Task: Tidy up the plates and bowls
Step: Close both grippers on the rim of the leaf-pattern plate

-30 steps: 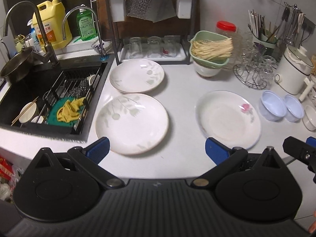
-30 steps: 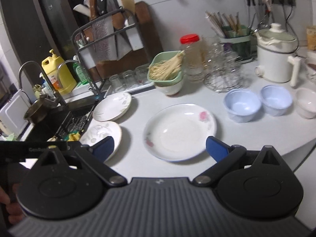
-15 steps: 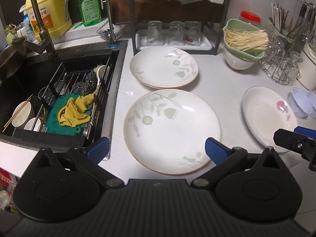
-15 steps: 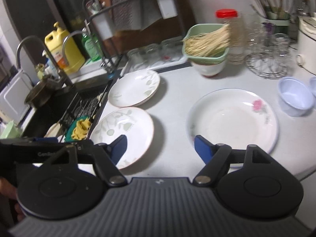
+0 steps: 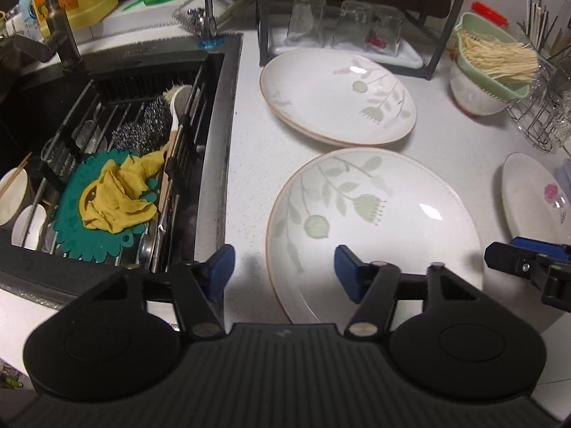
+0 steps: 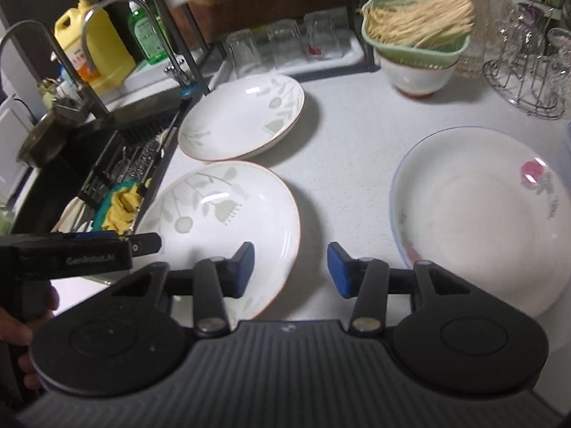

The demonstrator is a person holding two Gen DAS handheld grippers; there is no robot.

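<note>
Three white plates lie on the white counter. A near green-leaf plate (image 5: 374,228) (image 6: 221,221) sits by the sink; a second leaf plate (image 5: 337,98) (image 6: 242,116) lies behind it. A pink-flower plate (image 6: 485,210) (image 5: 531,199) lies to the right. My left gripper (image 5: 282,267) is open, straddling the near plate's left rim. My right gripper (image 6: 291,267) is open, straddling that plate's right rim. The right gripper's fingers (image 5: 524,258) show in the left wrist view.
A black sink (image 5: 117,164) with a rack, green mat and yellow cloth lies to the left. A dark rack with upturned glasses (image 5: 342,25) stands behind the plates. A green basket of noodles on a bowl (image 6: 417,39) and a wire glass stand (image 6: 528,71) stand at the back right.
Both grippers have moved forward and down toward the near leaf plate, which now fills more of each view. Both sets of jaws have narrowed a little but stay open.
</note>
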